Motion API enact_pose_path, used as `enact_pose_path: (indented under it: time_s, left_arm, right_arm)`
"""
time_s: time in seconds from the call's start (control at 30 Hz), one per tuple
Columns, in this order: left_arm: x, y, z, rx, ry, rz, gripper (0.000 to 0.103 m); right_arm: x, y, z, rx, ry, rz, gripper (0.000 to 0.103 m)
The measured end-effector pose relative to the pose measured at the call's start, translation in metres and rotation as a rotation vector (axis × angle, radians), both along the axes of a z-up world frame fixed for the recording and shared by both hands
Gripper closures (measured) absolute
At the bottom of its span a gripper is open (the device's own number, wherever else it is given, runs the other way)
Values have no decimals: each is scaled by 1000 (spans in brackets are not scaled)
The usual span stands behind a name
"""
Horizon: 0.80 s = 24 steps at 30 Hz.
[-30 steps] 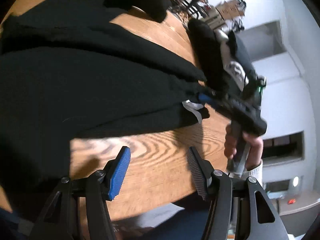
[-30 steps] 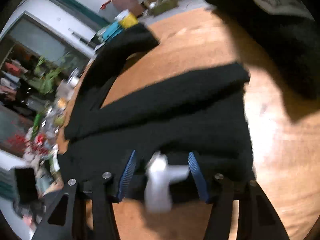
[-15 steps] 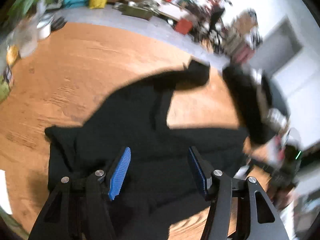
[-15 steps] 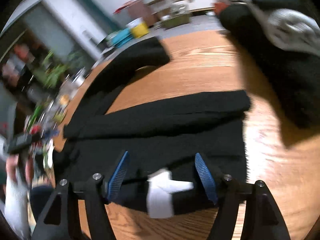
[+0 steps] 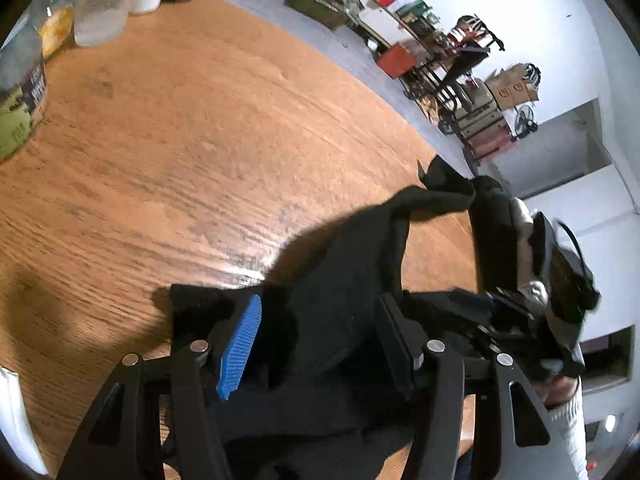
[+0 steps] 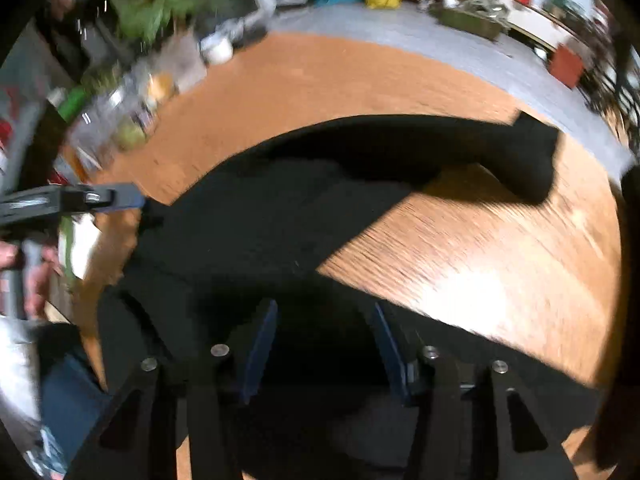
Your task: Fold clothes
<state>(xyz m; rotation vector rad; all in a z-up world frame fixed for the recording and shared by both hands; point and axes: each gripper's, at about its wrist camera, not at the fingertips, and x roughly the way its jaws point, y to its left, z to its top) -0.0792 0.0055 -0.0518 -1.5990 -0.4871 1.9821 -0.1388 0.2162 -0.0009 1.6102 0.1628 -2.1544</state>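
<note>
— From your left wrist, where did the cloth lie?

— The black garment point(image 5: 344, 280) lay straight ahead of my left gripper point(image 5: 316, 344), bunched at the near edge of the table point(image 5: 180, 140); its sleeve point(image 5: 436, 196) ran away toward the far right edge; my jaws stood wide, cloth between them, nothing visibly pinched.

— And the right wrist?

— There the garment point(image 6: 260, 220) spread leftward from my right gripper point(image 6: 324, 344); the sleeve point(image 6: 460, 148) stretched right along the far edge; jaws parted, whether holding fabric I couldn't tell.
</note>
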Motion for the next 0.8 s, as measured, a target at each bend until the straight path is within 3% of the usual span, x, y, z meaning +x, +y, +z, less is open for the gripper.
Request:
enact_pose_path:
  time_s: [0.13, 0.23, 0.3, 0.33, 0.37, 0.53, 0.63, 0.8]
  left_arm:
    - [-5, -7, -5, 10, -21, -21, 43]
    - [-5, -12, -10, 41, -55, -17, 43]
    - [-3, -11, -12, 54, -67, -20, 43]
    - [-1, -11, -12, 58, -66, -24, 43]
    - [1, -10, -11, 61, -60, -27, 43]
    - [12, -14, 4, 116, -13, -42, 43]
    - [14, -12, 6, 153, -27, -57, 43]
    - [17, -1, 5, 144, -32, -84, 43]
  right_arm:
    - [-18, -32, -18, 57, -72, 25, 50]
    - [-22, -42, -26, 19, -98, 14, 52]
    - [-17, -43, -31, 18, -110, 29, 70]
    - [-15, -42, -31, 26, -105, 33, 89]
    - [-13, -42, -30, 32, -99, 37, 99]
    - [7, -36, -5, -12, -56, 54, 100]
    - [22, -37, 1, -32, -64, 86, 103]
    - [46, -44, -20, 8, -141, 158, 102]
